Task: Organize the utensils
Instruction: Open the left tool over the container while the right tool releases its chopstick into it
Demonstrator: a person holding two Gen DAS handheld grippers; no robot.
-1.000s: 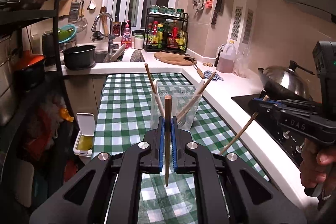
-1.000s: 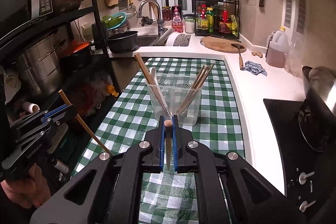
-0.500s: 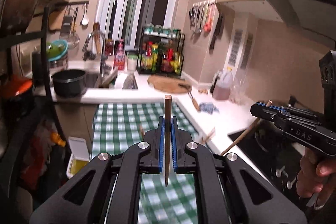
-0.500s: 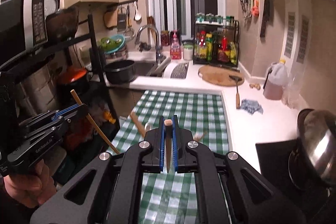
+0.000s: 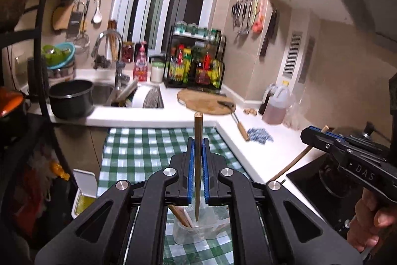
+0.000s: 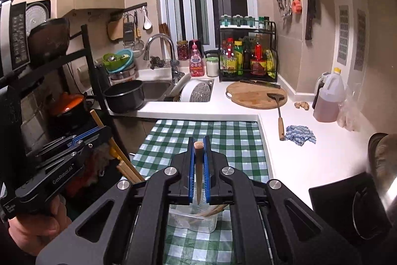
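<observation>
Each chopstick [image 5: 198, 160] stands upright, seemingly tip-down.

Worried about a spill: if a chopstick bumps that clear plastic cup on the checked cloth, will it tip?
Probably easily. The cup looks thin and light, and the chopsticks inside lean against its rim, so it is likely top-heavy. It may also slide on the glossy cloth.

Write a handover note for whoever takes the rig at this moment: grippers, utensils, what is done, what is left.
Left gripper: shut on a chopstick, upright.
Right gripper: shut on its own chopstick.
Clear container: on the checked cloth below both grippers, already holding several chopsticks.
Done: some chopsticks in.
Left: lower these two in and release.
</observation>
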